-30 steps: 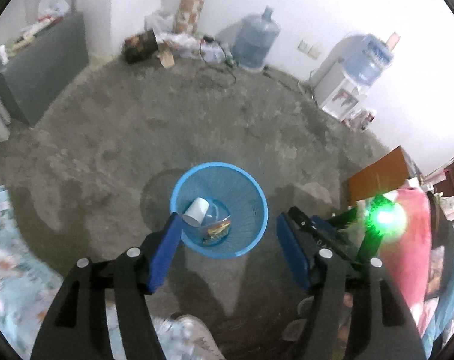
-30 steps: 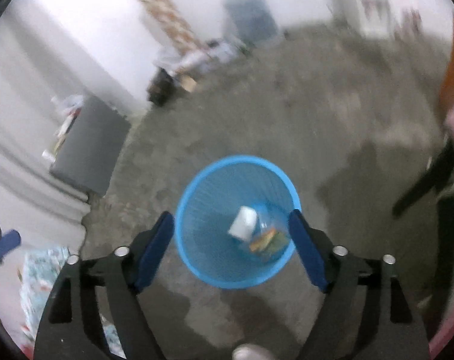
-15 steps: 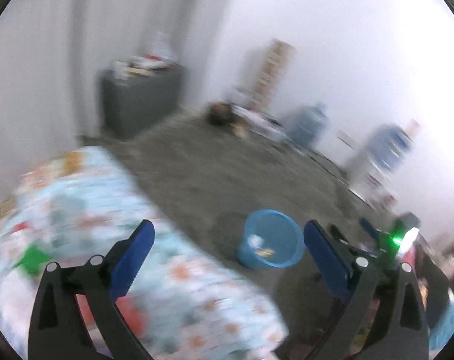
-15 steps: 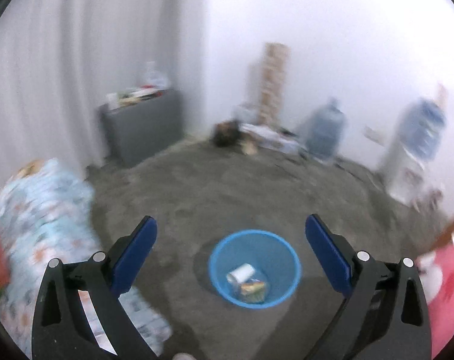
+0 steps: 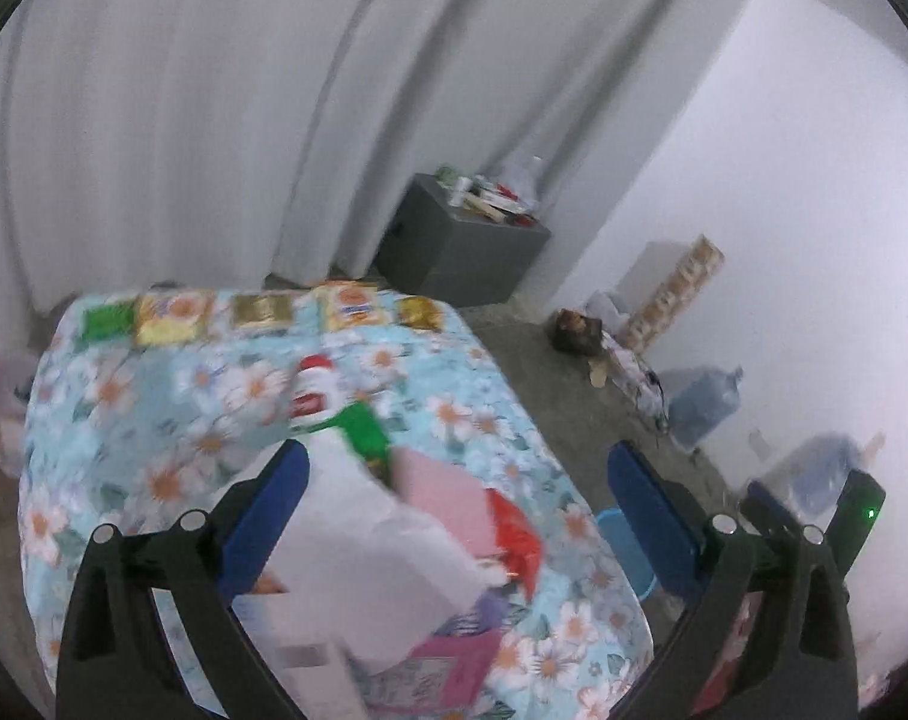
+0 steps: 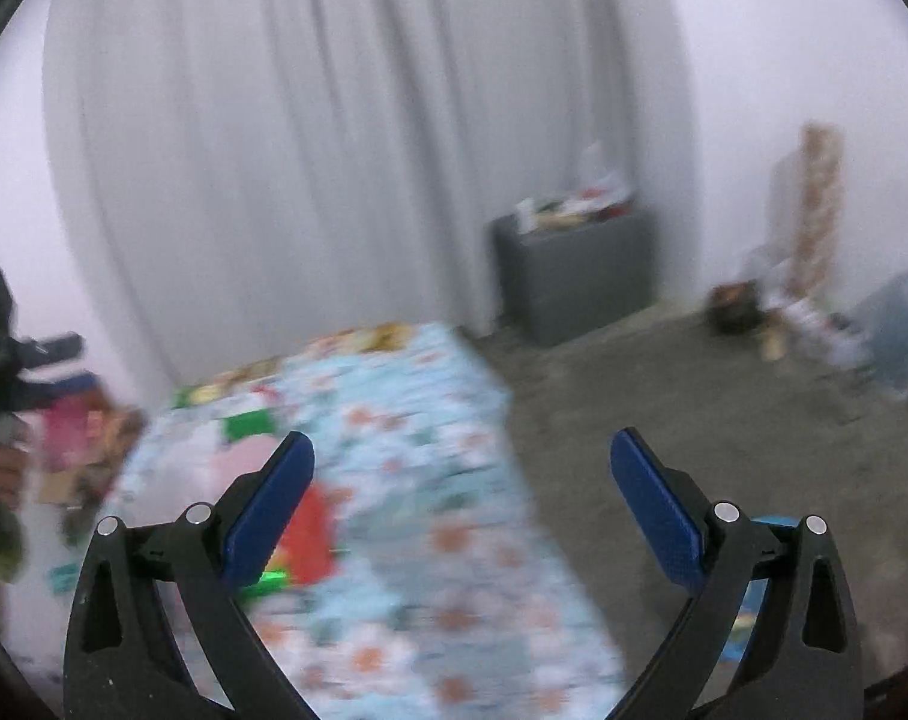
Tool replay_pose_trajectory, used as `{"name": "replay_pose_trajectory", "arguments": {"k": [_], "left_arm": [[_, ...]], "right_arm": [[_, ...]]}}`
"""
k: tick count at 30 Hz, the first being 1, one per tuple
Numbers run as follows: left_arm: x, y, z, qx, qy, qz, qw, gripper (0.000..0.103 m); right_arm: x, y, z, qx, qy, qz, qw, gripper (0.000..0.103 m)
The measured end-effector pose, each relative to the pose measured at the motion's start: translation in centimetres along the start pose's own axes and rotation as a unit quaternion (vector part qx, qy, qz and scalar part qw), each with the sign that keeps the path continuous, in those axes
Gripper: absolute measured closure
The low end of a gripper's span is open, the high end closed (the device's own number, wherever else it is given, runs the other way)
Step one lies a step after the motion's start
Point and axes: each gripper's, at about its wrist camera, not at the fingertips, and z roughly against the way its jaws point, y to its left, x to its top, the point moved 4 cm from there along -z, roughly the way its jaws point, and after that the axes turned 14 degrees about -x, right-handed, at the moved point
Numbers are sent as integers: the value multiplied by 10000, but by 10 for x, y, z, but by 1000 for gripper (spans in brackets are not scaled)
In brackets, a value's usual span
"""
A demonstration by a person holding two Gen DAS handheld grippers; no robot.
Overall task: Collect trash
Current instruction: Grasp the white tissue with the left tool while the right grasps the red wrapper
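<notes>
A table with a blue floral cloth carries litter: white paper, a pink sheet, a red wrapper, a green wrapper and a red-and-white bottle. Several snack packets line its far edge. My left gripper is open and empty above the paper pile. My right gripper is open and empty over the table's near right side. The blue bin stands on the floor right of the table, partly hidden; its rim also shows in the right wrist view.
A grey cabinet with clutter on top stands by the white curtain. Water jugs and a patterned roll stand along the right wall. The floor is bare concrete. More clutter lies left of the table.
Both grippers have swung up and left, from over the blue bin to the littered table. Both stay open and empty.
</notes>
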Motion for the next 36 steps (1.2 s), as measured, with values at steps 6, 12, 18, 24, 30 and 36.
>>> {"name": "replay_pose_trajectory", "arguments": {"k": [6,12,18,24,30,36], "left_arm": [[-16,62,8,-214,-12,899,9957,6],[-39,95,-8,-556,224,1387,9885,10],[-49,81,-33,-547,648,607,9945,26],[-71,52,-65,166,1396,-792,9869,31],[-80,60,-82,462,1730,-958,9792,44],[-76,67,-82,656,1693,-1055,9777,60]], "right_arm": [[-9,42,-29,899,806,-295,9922,8],[-35,78,-57,1157,1354,25,9840,15],[-50,98,-77,1250,1664,291,9777,22],[-60,120,-87,1325,1757,660,9732,28],[-68,133,-101,1251,1891,811,9706,46],[-71,131,-104,1214,2057,745,9682,77]]}}
